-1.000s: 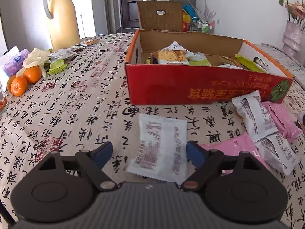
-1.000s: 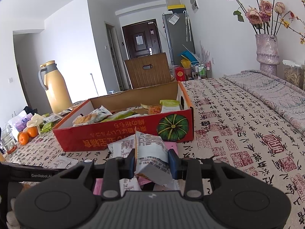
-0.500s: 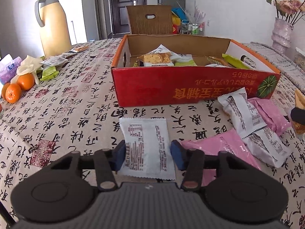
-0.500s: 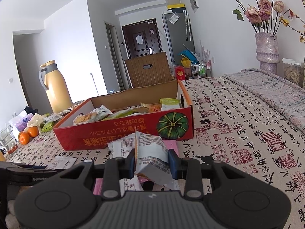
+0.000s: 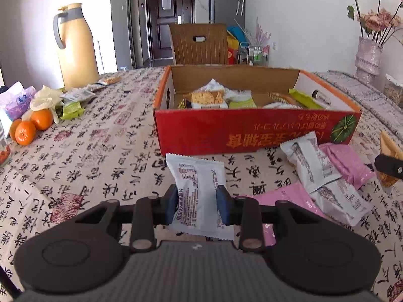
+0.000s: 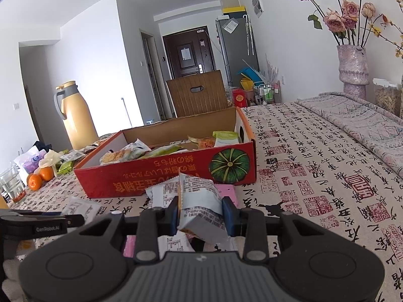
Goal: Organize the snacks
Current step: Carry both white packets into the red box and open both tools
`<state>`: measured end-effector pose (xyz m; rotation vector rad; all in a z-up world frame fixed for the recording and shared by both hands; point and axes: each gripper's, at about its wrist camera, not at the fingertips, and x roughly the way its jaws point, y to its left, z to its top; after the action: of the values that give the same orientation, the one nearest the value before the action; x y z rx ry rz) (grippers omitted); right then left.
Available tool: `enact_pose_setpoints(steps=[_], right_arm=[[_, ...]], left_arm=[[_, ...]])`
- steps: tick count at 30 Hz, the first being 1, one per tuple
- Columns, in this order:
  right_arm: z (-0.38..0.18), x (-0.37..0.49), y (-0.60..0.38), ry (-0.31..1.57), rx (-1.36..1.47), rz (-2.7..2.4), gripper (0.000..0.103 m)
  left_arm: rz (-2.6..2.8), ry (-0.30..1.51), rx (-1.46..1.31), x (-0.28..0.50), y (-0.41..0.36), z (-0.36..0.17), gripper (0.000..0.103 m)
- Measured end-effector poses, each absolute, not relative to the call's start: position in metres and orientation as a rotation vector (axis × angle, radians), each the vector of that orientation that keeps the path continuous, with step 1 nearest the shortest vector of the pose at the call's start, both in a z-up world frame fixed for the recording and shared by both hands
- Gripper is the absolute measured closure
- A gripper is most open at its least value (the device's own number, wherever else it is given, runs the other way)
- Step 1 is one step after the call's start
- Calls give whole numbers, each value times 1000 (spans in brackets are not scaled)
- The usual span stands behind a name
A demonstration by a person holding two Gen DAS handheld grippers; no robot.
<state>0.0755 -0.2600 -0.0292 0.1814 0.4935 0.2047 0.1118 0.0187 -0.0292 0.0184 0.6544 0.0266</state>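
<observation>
2 grippers, each clamping 1 snack packet.
Left gripper pinches white packet; red box at 12 o'clock; right gripper grips grey packet.

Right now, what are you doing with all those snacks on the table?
A person is tidying snacks with a gripper in each hand. The left gripper is shut on a white snack packet, and the right gripper is shut on another white packet. The red box in front already holds several snacks. More packets lie loose beside it.
</observation>
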Motion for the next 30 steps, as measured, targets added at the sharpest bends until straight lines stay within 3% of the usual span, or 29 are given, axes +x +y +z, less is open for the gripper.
enact_pose_setpoints(steps=[14,30], right_arm=[[-16,75,-256,454,168,221,70],[23,126,-246,346,146,252,70]], left_arm=[[-2,547,6,106,9,8,69],[-37,450,-10,150,-15,49,69]])
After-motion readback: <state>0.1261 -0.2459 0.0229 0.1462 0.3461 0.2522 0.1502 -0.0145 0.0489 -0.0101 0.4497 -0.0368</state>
